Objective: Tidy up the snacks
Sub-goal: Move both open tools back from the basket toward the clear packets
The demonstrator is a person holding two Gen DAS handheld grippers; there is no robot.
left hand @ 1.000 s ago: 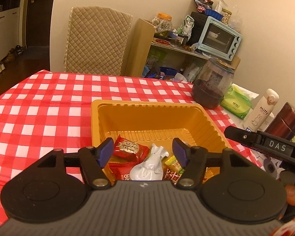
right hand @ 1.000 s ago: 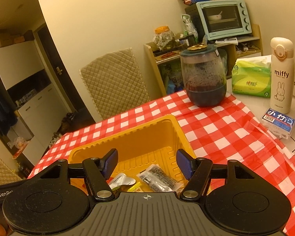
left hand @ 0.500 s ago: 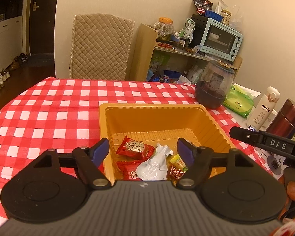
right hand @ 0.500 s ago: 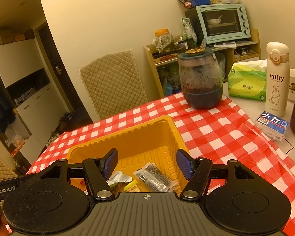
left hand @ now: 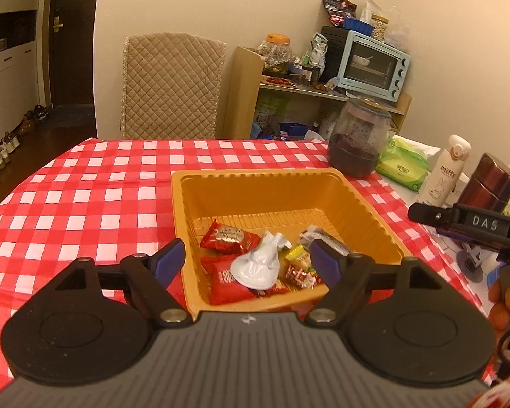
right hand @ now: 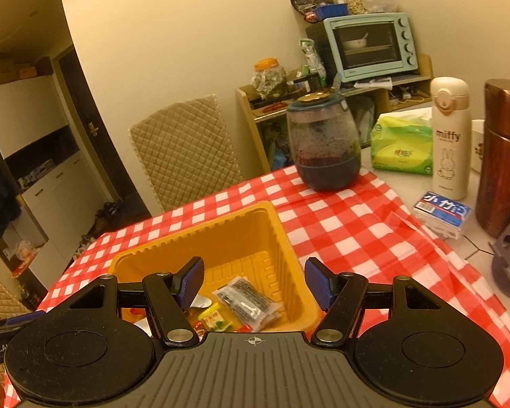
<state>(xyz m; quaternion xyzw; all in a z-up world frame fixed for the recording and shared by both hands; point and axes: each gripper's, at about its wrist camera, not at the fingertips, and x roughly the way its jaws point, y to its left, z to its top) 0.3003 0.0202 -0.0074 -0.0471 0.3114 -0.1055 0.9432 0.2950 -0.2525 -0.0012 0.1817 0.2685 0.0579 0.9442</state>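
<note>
An orange tray [left hand: 265, 183] sits on the red checked tablecloth and shows in the right wrist view too [right hand: 217, 238]. In its near end lie several snack packets: a red packet [left hand: 229, 238], a white pouch [left hand: 258, 265], a yellow-green candy [left hand: 297, 255] and a clear dark packet [right hand: 246, 301]. My left gripper [left hand: 248, 265] is open and empty, above the tray's near edge. My right gripper [right hand: 253, 282] is open and empty, above the tray's near right corner. Its body also shows in the left wrist view [left hand: 472, 224].
A dark glass jar [right hand: 324, 146], green tissue pack [right hand: 403, 144], white Miffy bottle [right hand: 448, 136], brown flask [right hand: 505, 156] and small blue box [right hand: 442, 212] stand at the right. A quilted chair [left hand: 171, 85] and a shelf with a toaster oven [left hand: 372, 64] stand behind the table.
Both grippers have drawn back and risen a little from the tray, so more of the tray and its snacks shows. Both stay open and empty.
</note>
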